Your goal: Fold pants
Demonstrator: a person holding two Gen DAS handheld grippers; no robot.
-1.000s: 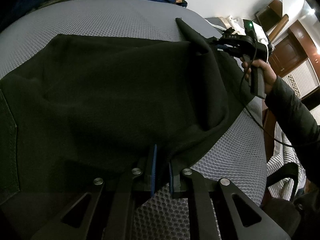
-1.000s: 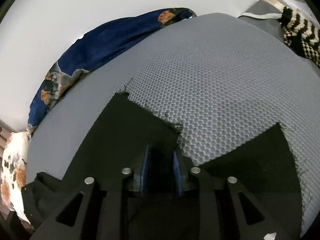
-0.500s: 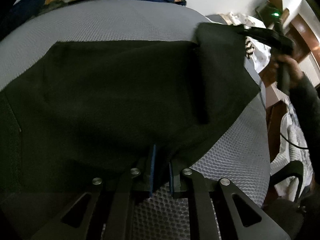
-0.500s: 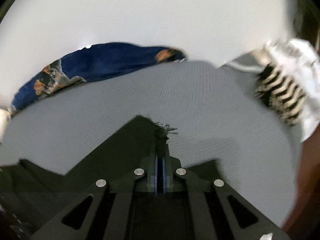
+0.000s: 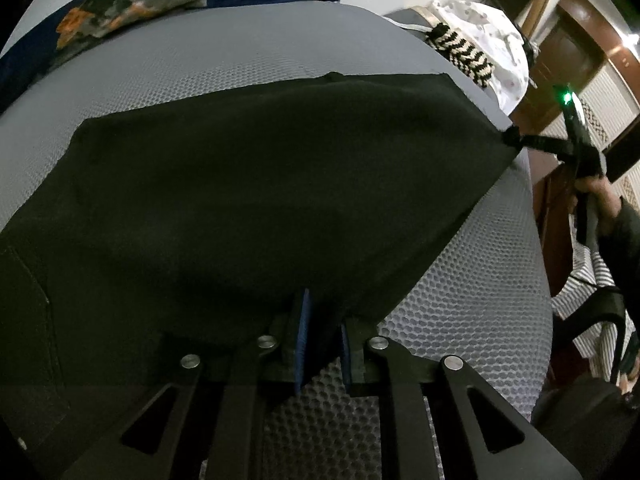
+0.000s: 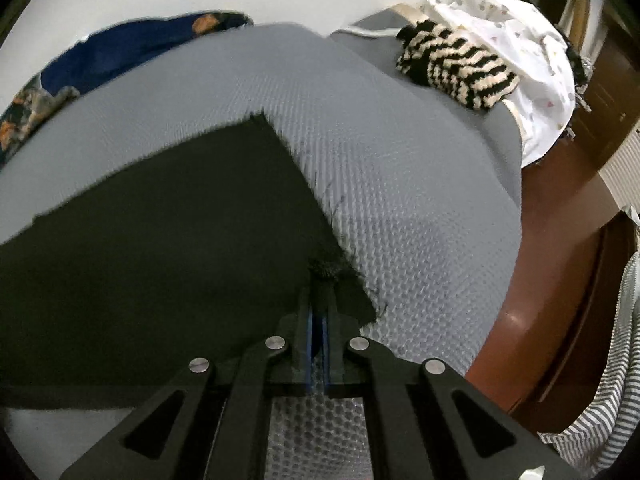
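Now spread flat and taut across the grey bed (image 5: 472, 280), no longer bunched: black pants (image 5: 256, 192), hem corners clamped in left hand-held gripper (image 5: 324, 320) and right hand-held gripper (image 6: 319, 280), ready for folding.

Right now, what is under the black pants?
The grey honeycomb-mesh mattress lies under the black pants, showing around their edges. Whatever lies beneath their middle is covered.

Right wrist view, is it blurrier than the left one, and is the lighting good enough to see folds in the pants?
Right wrist view: smeared, especially the striped knit and blue cloth. Left wrist view: sharper, the mattress mesh crisp. Both views: dim, fisheye-curved; the pants read as a near-black mass with faint creases only.
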